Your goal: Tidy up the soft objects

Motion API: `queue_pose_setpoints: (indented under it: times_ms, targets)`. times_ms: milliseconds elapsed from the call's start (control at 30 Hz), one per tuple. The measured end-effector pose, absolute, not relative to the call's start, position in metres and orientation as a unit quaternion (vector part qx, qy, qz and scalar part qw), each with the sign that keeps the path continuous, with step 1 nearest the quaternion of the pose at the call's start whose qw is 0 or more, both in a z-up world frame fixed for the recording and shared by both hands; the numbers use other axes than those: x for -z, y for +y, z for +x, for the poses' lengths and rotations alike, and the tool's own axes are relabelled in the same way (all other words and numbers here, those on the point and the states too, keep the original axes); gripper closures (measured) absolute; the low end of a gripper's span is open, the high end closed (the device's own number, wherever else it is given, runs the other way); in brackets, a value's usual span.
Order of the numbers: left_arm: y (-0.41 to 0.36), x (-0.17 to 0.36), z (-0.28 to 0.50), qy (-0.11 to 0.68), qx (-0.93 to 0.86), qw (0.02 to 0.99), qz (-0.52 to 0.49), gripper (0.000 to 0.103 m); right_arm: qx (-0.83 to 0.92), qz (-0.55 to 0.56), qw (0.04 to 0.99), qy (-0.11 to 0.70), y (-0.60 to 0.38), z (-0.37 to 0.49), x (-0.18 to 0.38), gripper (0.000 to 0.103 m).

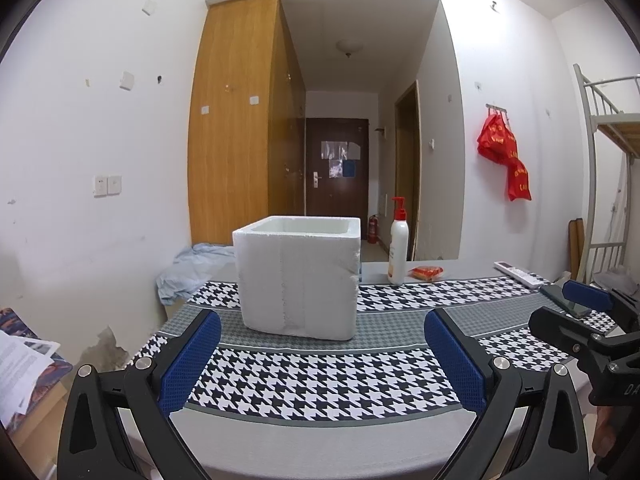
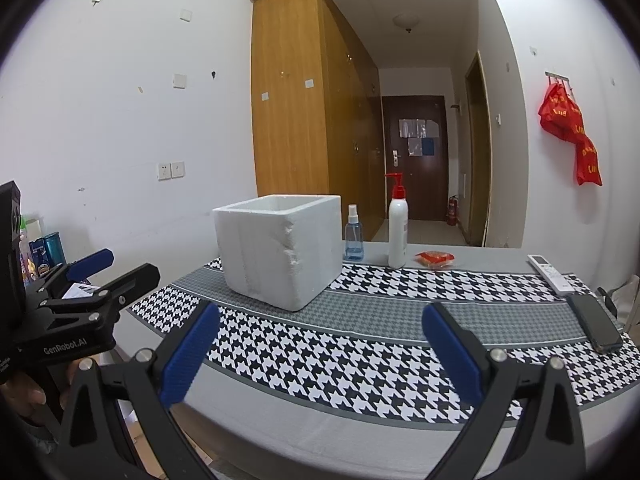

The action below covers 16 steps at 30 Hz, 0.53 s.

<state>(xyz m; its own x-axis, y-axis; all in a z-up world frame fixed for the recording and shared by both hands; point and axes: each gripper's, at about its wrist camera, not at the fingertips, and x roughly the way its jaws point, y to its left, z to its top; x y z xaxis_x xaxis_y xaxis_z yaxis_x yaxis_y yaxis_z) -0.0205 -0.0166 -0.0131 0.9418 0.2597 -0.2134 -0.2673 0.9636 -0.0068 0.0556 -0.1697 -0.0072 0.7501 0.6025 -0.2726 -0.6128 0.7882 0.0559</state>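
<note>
A white foam box [image 1: 298, 276] [image 2: 280, 250] stands open-topped on the houndstooth cloth [image 1: 320, 380] [image 2: 360, 352], and its inside is hidden. A small red-orange packet [image 1: 428, 273] [image 2: 435, 259] lies behind it to the right. My left gripper [image 1: 320, 360] is open above the near table edge, in front of the box, with nothing between its blue pads. My right gripper [image 2: 320, 356] is also open and empty, nearer the box's right corner. Each gripper shows at the edge of the other's view.
A white pump bottle [image 1: 398, 244] [image 2: 398, 224] and a blue spray bottle [image 2: 353, 236] stand behind the box. A remote [image 2: 550, 274] and a dark phone [image 2: 594, 324] lie at the right. Pale blue fabric [image 1: 192, 268] is heaped beyond the table's left end.
</note>
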Motion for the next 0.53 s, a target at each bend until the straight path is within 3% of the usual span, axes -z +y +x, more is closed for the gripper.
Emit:
queue_pose_setpoints:
  times_ms: [533]
  targets:
    - [-0.012, 0.0143, -0.0173, 0.113, -0.133, 0.985, -0.018, 0.001, -0.324, -0.022, 0.935, 0.142, -0.1687, 0.0576, 0.0087, 0.001]
